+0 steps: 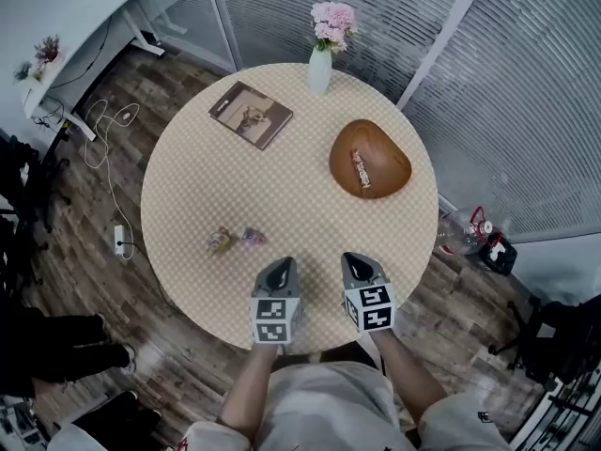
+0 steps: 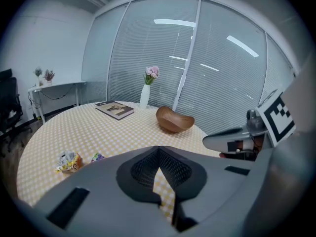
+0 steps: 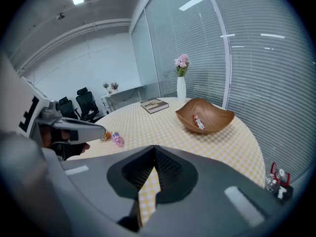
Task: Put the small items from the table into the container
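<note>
Between picks: left gripper, right gripper, jaws pressed together, empty; next, probably open over wrapped sweets, table's eight o'clock, for bowl, two o'clock.

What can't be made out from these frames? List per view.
- Left gripper view: inside of the wooden bowl, hidden by its own near wall.
- Head view: what the yellowish item and the purple item are; too small.
- Right gripper view: the yellowish item, partly behind the left gripper.
- All views: print on the book cover; too small.
</note>
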